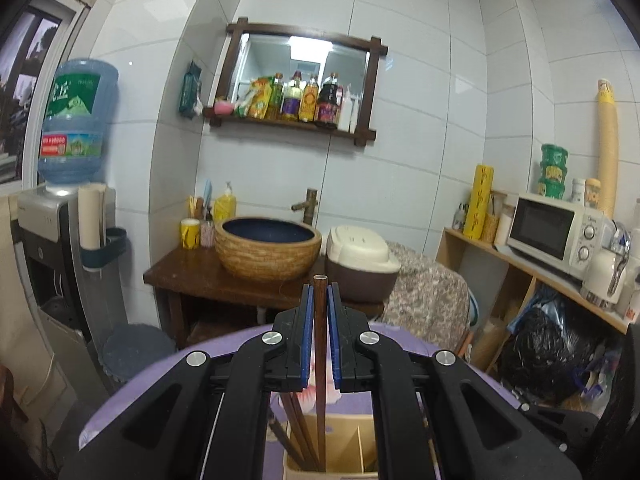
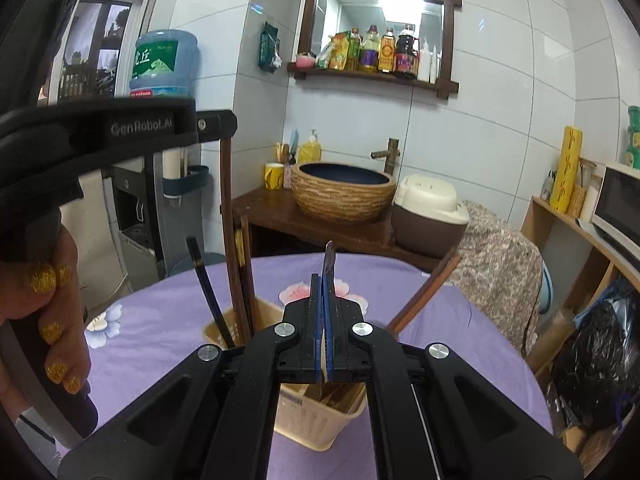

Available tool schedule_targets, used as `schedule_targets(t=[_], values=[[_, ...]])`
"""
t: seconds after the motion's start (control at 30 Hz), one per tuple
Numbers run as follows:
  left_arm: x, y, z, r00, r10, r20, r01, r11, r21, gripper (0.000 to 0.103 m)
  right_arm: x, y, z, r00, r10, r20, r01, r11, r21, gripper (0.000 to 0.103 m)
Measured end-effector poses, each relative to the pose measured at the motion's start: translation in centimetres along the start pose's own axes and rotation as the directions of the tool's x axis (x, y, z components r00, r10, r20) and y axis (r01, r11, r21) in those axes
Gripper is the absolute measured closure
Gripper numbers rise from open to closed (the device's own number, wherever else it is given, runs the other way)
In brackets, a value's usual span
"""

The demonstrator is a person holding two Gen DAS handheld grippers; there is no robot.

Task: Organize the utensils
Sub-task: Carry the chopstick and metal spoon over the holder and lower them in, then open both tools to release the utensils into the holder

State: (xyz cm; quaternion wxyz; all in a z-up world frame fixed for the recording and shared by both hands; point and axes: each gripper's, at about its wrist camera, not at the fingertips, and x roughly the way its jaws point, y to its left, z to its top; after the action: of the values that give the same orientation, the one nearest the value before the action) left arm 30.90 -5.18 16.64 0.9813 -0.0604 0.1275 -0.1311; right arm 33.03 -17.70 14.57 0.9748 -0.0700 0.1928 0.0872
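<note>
Left wrist view: the left gripper (image 1: 320,292) pinches an upright brown chopstick (image 1: 319,344) between its blue pads, directly above the beige utensil holder (image 1: 344,440).

Right wrist view: the right gripper (image 2: 322,284) is clamped on a thin dark-tipped utensil (image 2: 329,258), with the holder just below it.

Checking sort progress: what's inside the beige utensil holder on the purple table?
The beige utensil holder holds several dark brown chopsticks and one black chopstick standing upright in its far compartment. More brown sticks show in the near one, mostly hidden by the right hand-held gripper.
</note>
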Motion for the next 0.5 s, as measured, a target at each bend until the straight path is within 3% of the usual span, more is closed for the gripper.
schedule_targets(t=[0.27, 0.5], values=[[1.6, 0.6, -3.5, 0.995, -0.010, -0.103, 0.011, 1.000, 0.006, 0.095, 1.7, 0.8, -2.7, 0.998, 0.012, -0.053, -0.013, 1.000, -0.014, 0.101], [1.2, 0.6, -3.7, 0.995, -0.013, -0.101, 0.017, 0.999, 0.034, 0.094, 2.2, 1.0, -3.7, 0.998, 0.011, -0.059, -0.012, 1.000, -0.024, 0.101]])
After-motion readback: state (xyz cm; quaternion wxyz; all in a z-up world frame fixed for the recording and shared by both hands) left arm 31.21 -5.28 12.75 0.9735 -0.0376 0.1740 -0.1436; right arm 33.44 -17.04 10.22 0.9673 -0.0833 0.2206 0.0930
